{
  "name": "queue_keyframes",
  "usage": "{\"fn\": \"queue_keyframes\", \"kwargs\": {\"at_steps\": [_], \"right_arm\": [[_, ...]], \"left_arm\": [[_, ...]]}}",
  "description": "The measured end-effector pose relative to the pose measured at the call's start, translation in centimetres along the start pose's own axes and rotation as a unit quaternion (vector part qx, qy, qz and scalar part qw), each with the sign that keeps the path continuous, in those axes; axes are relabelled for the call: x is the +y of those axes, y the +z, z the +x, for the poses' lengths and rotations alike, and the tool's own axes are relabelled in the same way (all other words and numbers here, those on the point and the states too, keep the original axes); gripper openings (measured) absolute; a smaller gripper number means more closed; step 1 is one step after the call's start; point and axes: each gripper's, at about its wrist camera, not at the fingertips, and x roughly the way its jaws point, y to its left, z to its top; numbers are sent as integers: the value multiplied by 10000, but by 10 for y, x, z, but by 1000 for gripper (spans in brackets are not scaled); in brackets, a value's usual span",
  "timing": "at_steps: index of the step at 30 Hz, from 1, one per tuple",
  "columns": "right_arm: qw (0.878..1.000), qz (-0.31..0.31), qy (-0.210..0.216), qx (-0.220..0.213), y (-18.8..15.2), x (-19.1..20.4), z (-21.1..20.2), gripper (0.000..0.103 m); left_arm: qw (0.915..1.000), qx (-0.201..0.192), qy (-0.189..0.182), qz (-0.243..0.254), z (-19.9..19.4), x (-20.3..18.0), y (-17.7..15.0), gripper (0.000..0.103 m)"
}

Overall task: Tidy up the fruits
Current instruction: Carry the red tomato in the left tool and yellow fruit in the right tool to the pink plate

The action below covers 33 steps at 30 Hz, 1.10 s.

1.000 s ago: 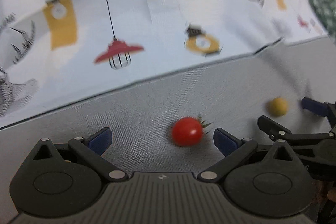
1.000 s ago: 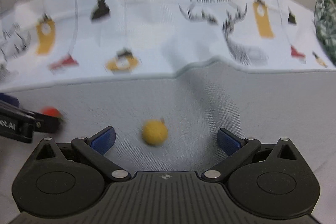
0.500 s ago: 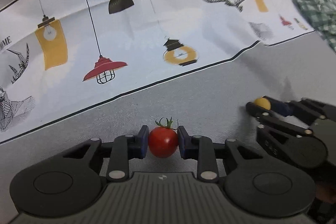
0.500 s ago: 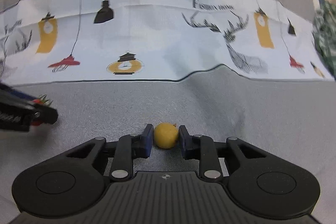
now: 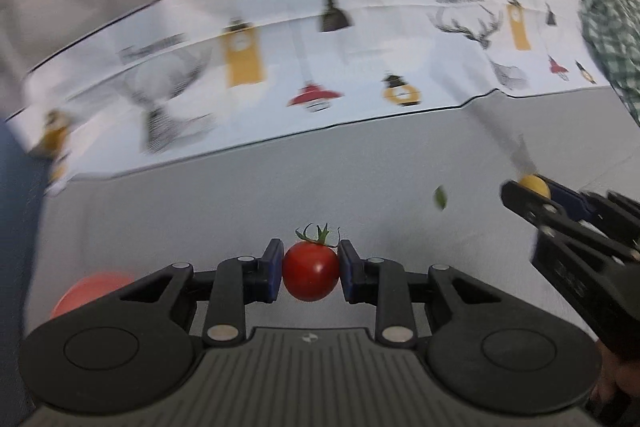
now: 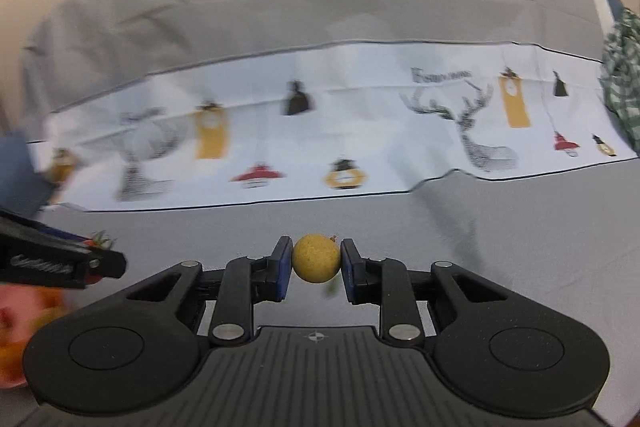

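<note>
Two hand-held tools hang above a grey-covered table (image 5: 360,179), each clamped on a small fruit. The left tool (image 5: 311,277) grips a red cherry tomato (image 5: 311,277) between its blue pads (image 5: 274,275), the pads pressed to either side of the fruit and its green stalk leaves pointing away from the camera. The right tool (image 6: 316,264) holds a round yellow fruit (image 6: 316,264) in the same way, blue pads touching both flanks, a tiny stem nub showing at the upper right. Seen from the left wrist, the right tool sits well to the right of the red tomato, the yellow fruit peeping out at its tip; from the right wrist, the left tool enters at the left edge with the tomato's leaves just visible. A small green scrap (image 5: 441,196) shows against the grey cover between the tomato and the right tool. Beyond the tomato runs a white printed cloth (image 5: 360,67) with hanging lamps, yellow clocks and stag heads, and a green checked fabric (image 5: 612,39) lies at its far right end. A blurred reddish-orange shape (image 5: 90,289) sits low to the left of the tomato, partly hidden by the tool's body
</note>
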Motion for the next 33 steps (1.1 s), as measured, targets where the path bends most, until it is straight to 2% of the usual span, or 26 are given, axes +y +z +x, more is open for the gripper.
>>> {"fn": "queue_keyframes", "kwargs": {"at_steps": [7, 13, 16, 20, 25, 33], "right_arm": [[9959, -367, 824, 39, -22, 64, -100, 27], [9872, -638, 1451, 193, -45, 116, -156, 27], [9823, -907, 1634, 92, -55, 140, -181, 27], [9759, -1239, 1795, 36, -66, 160, -205, 27], [9747, -1350, 1778, -110, -70, 169, -230, 27], [9720, -1515, 1791, -162, -76, 176, -244, 27]], "left_arm": [[9978, 125, 425, -486, -92, 60, -73, 32], [9923, 161, 798, -929, -152, 102, -133, 32], [9891, 134, 893, -1159, -175, 117, -157, 32], [9861, 38, 961, -1355, -197, 127, -182, 32], [9843, -26, 957, -1485, -214, 131, -206, 32], [9824, -126, 911, -1623, -227, 134, -222, 32]]}}
